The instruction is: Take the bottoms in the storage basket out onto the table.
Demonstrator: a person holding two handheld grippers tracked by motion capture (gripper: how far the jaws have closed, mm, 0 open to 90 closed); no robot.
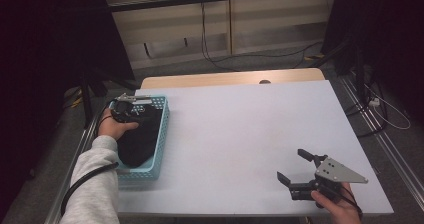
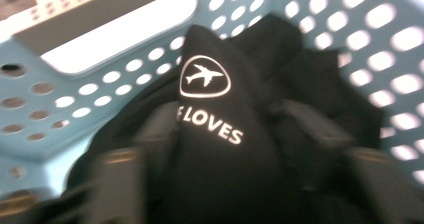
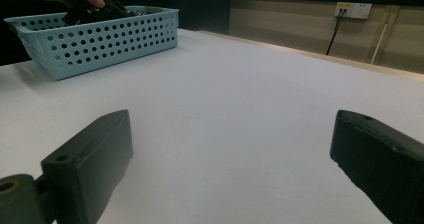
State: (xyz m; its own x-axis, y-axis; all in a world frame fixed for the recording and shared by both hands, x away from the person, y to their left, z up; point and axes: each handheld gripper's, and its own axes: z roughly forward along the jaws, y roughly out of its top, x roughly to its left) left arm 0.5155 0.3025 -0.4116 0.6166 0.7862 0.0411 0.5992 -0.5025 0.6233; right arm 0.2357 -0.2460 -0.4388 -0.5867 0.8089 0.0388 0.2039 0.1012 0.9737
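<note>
— Tabletop (image 1: 250, 134) first: what is it like?

— Pale grey-white and matte, with a strip of light wood along its far edge. Beyond that edge runs a beige wall with a socket (image 3: 354, 9) and dark cables hanging to a grey floor. Black curtains close in both sides of the high view, and metal rails run along the floor on either side of the tabletop.

— Containers?

— One light blue basket (image 1: 161, 134) with perforated walls, standing at the left edge of the tabletop. In the right claw view it sits far off at the upper left (image 3: 100, 44).

— What is in it?

— A black garment (image 1: 140, 136), bunched up and covering most of the basket floor. Seen close in the left claw view, the cloth (image 2: 235, 149) carries a white printed plane emblem with "LOVES" beneath it.

— And the left claw (image 1: 131, 109)?

— Down inside the far end of the basket, just over the garment. In its own blurred view the jaws stand apart on either side of a raised fold; they look released, not pinching it.

— The right claw (image 1: 296, 168)?

— Near the front right corner of the tabletop, well apart from the basket, jaws spread wide over bare surface, gripping nothing.
</note>
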